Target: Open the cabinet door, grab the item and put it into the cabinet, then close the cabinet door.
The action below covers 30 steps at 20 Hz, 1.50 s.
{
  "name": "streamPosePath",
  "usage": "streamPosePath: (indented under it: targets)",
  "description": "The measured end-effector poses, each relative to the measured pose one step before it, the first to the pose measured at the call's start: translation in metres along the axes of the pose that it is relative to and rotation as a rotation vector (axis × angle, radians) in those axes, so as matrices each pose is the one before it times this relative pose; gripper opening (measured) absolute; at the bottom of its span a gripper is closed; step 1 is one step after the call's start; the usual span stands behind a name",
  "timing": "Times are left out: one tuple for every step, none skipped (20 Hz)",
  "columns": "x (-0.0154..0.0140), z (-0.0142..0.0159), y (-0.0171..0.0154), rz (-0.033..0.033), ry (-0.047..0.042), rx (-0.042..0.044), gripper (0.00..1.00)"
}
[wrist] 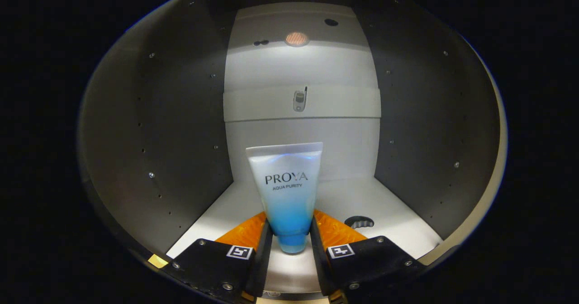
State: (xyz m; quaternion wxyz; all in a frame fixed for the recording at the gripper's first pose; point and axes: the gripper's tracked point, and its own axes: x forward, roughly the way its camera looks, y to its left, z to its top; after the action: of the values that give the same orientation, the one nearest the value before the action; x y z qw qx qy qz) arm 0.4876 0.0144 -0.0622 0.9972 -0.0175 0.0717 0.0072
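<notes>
Inside the cabinet [181,127], seen along the fingers, the gripper [289,243] has closed on a tube [287,191], one finger pressed to each side of its narrow lower end. That tube stands upright between the fingers, cap end down and flat crimped end up at twelve o'clock, so its long axis runs vertical, square to the line of the fingers. Its cap seems to sit on or just above the pale cabinet floor [398,231]; the fisheye makes the contact hard to judge. Dark side walls rise at nine and three o'clock, and a pale back panel [301,132] stands beyond the tube at twelve, with a small fitting [299,100] on its cross band. A dark cut-out [359,222] lies in the floor at about four o'clock from the tube, near but apart.

As I judge it, the placing step is nearly done: what remains is for the fingers to part evenly and draw straight back, since any sideways drag could tip so tall and narrow a thing. The door is not yet closed.
</notes>
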Motion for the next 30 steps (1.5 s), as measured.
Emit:
streamPosePath:
  targets:
    - [0.00138,-0.00595,0.00069,0.00316,0.01145,0.0085,0.46]
    - [-0.00119,-0.00213,0.00207,0.00814,-0.00133,0.00422,0.47]
    - [0.00179,0.00101,-0.0014,-0.00469,-0.01257,-0.01221,0.47]
    - [-0.00197,-0.00029,-0.00118,-0.00225,-0.00699,-0.01449,0.47]
    - [-0.00066,-0.00076,0.00262,0.00573,-0.00549,-0.00301,0.49]
    - [-0.00357,0.00065,0.00168,0.00033,-0.00285,0.00246,0.5]
    - [-0.00333,0.00014,0.00058,-0.00354,-0.00102,0.00136,0.56]
    - [-0.00544,0.00395,0.00237,0.00954,-0.01281,0.0047,0.67]
    - [-0.0061,0.00583,0.00655,0.01782,-0.01614,0.012,0.78]
    - [-0.00747,0.00666,0.00489,0.01397,-0.01579,0.01179,0.81]
    - [-0.00948,0.00291,0.00296,0.00875,-0.00411,0.01212,0.86]
    - [-0.01057,0.00557,0.00403,0.01338,-0.00992,0.00632,0.89]
    - [-0.0085,0.00616,0.00368,0.0089,-0.01276,0.00347,0.92]
    - [-0.01207,0.00312,0.00118,-0.00582,-0.00224,-0.00435,0.93]
    - [-0.01272,-0.001,0.00025,-0.00479,0.00876,-0.01581,0.93]
    - [-0.01236,0.00373,0.00377,0.00828,-0.00971,-0.00979,0.93]
    - [-0.0128,0.00347,0.00095,-0.00312,-0.01313,-0.01029,0.93]
    - [-0.01482,0.00333,-0.0023,-0.01518,-0.00794,-0.0158,0.93]
    - [-0.01578,0.00206,-0.00401,-0.01647,-0.00656,-0.01232,0.93]
    - [-0.01574,0.00327,-0.00093,-0.00683,-0.00473,-0.001,0.93]
    - [-0.01573,0.00181,0.00023,-0.00038,-0.00507,0.00892,0.93]
    - [-0.01643,0.00111,-0.00049,-0.0025,0.00084,0.00958,0.93]
    - [-0.017,0.00126,-0.00209,-0.00027,-0.00357,0.00946,0.93]
    - [-0.01878,0.00293,-0.0007,-0.00136,-0.00796,0.00744,0.93]
    - [-0.01734,0.00177,-0.00204,-0.00152,-0.00878,0.00235,0.93]
    - [-0.01928,0.00125,-0.00149,-0.00222,-0.00228,-0.00218,0.93]
    - [-0.02003,-0.00038,-0.00192,-0.00194,0.00204,0.00562,0.93]
    - [-0.02092,-0.00022,0.00203,0.01279,0.0054,0.00877,0.93]
    - [-0.01878,-0.00069,0.00047,0.00392,0.00655,0.00134,0.93]
    - [-0.0208,0.00086,-0.00097,0.002,0.00292,-0.00125,0.93]
